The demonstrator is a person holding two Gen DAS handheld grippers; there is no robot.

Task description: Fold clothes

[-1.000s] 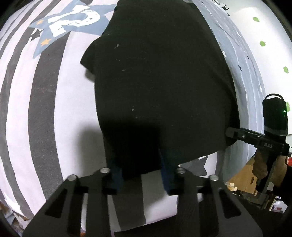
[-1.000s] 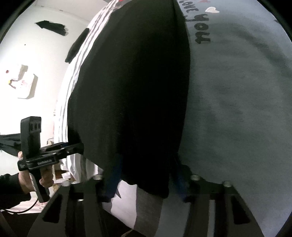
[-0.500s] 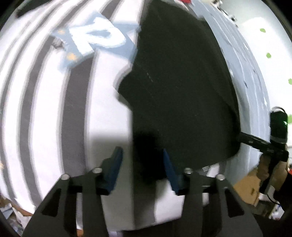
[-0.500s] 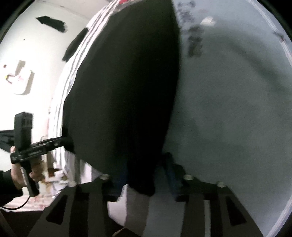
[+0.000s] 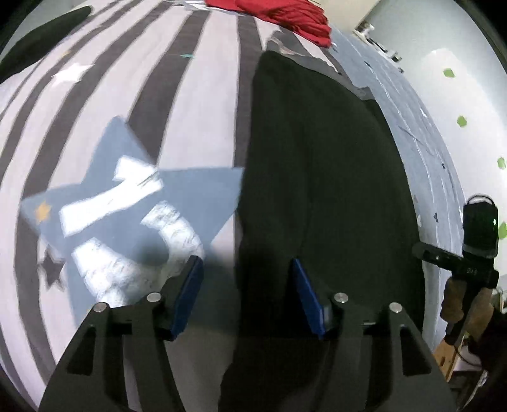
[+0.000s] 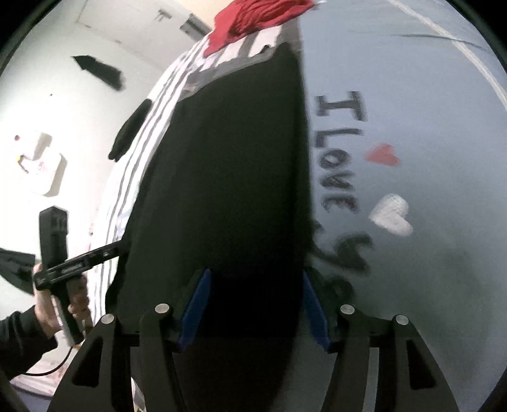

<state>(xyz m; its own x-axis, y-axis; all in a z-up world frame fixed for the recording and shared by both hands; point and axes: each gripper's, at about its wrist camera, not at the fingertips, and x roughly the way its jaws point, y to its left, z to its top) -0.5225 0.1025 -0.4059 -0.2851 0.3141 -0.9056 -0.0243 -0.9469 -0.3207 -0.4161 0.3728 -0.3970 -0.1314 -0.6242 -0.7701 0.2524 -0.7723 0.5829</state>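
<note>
White wall [image 6: 47, 104] with green dots [image 5: 462, 121]; striped bedding [image 5: 196, 79], grey-blue cover [image 6: 427, 95]

The black garment [image 5: 317, 190] hides part of the striped sheet [image 5: 196, 79]; its near end runs off-frame.

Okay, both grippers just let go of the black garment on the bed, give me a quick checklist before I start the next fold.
1. Left gripper clear of cloth: ok, jaws opening, pads apart over the black garment.
2. Right gripper clear: ok, jaws opening, garment below, not pinched.
3. Garment lying flat: ok, smooth, long edges straight.
4. Near hem even: cannot tell, hidden behind the fingers.
5. Red garment out of the way: ok, at the far end, apart.
6. Garment fully on the bedspread: ok on both long sides.
</note>
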